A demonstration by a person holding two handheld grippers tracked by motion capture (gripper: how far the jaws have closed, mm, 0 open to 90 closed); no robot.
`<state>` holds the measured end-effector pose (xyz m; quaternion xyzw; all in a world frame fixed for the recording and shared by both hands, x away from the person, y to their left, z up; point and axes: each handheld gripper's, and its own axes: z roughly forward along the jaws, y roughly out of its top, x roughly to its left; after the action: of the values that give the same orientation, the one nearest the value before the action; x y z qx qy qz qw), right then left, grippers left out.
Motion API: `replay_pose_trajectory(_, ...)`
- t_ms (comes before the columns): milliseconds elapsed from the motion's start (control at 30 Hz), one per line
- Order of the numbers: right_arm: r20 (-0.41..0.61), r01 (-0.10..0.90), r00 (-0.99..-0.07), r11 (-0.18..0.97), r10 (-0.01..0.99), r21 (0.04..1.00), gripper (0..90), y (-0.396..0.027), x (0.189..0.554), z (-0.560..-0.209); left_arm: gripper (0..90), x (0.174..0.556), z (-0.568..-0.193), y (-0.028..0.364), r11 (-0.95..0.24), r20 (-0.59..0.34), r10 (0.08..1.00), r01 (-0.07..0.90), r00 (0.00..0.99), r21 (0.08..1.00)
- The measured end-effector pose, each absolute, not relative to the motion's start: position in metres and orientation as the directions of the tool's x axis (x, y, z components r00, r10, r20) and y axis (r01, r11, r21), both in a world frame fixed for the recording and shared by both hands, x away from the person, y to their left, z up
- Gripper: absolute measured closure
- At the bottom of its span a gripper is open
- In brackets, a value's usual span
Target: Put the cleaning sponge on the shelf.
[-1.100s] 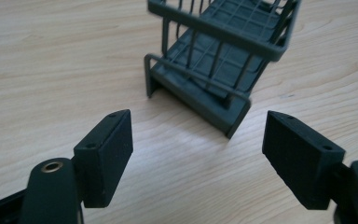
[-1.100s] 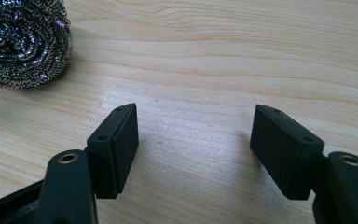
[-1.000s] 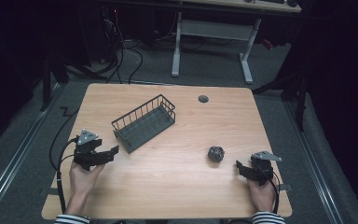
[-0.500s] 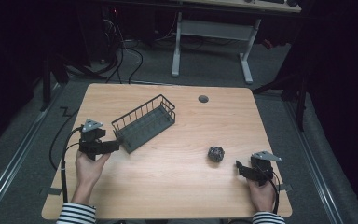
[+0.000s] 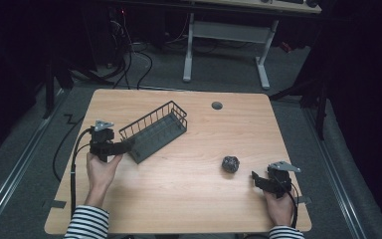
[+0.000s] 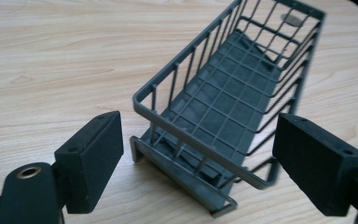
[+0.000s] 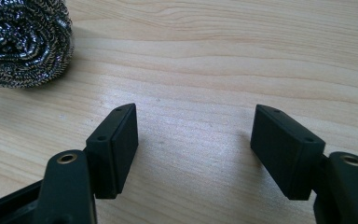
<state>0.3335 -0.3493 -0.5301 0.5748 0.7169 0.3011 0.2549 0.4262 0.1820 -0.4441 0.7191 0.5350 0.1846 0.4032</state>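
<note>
We are at the start of the work, as far as we can judge: nothing is held yet, the wire basket [image 5: 154, 130] is empty, and the steel-wool scourer [image 5: 230, 164] lies loose on the table [image 5: 189, 199], so the gripping, the carrying and the dropping are all left to do. Nearest to us, our right gripper [image 5: 256, 177] rests low on the wood with its jaws partly apart and nothing between them; in the right gripper view the scourer [image 7: 23, 42] sits ahead and off to the upper left of the jaws, near but clear of the pads, so we judge that a short reach forward and a slight turn would bring it between them. A little farther out on the other side, our left gripper [image 5: 127, 146] has just been opening its jaws and they stand wide, with no contact. In the left gripper view the near end of the basket [image 6: 223, 121] lies just ahead of the gap between the pads, its long side running away from us at a slant. The scourer and the basket lie well apart.
</note>
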Motion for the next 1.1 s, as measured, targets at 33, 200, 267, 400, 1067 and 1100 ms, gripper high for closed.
replay_pose_trajectory(33,-0.020,0.671,-0.209,0.158,0.978,0.725,32.2,-0.349,0.333,-0.530,17.1,0.428,-0.445,0.181,-0.101,-0.166,0.920,0.623,0.356,0.776)
replay_pose_trajectory(200,-0.020,0.671,-0.209,0.158,0.978,0.725,32.2,-0.349,0.333,-0.530,20.0,0.434,-0.452,0.179,-0.106,-0.162,0.925,0.643,0.344,0.759)
replay_pose_trajectory(267,-0.019,0.671,-0.209,0.158,0.978,0.725,32.2,-0.349,0.333,-0.530,21.8,0.435,-0.453,0.177,-0.114,-0.157,0.924,0.646,0.347,0.755)
replay_pose_trajectory(400,-0.019,0.671,-0.209,0.158,0.978,0.724,32.2,-0.349,0.333,-0.530,25.3,0.435,-0.454,0.176,-0.120,-0.154,0.923,0.646,0.352,0.754)
replay_pose_trajectory(1067,-0.018,0.672,-0.207,0.156,0.978,0.724,32.2,-0.349,0.333,-0.530,38.8,0.430,-0.453,0.171,-0.152,-0.127,0.919,0.632,0.374,0.760)
replay_pose_trajectory(1100,-0.018,0.672,-0.207,0.156,0.978,0.724,32.2,-0.349,0.333,-0.530,38.8,0.430,-0.453,0.170,-0.153,-0.126,0.919,0.631,0.374,0.760)
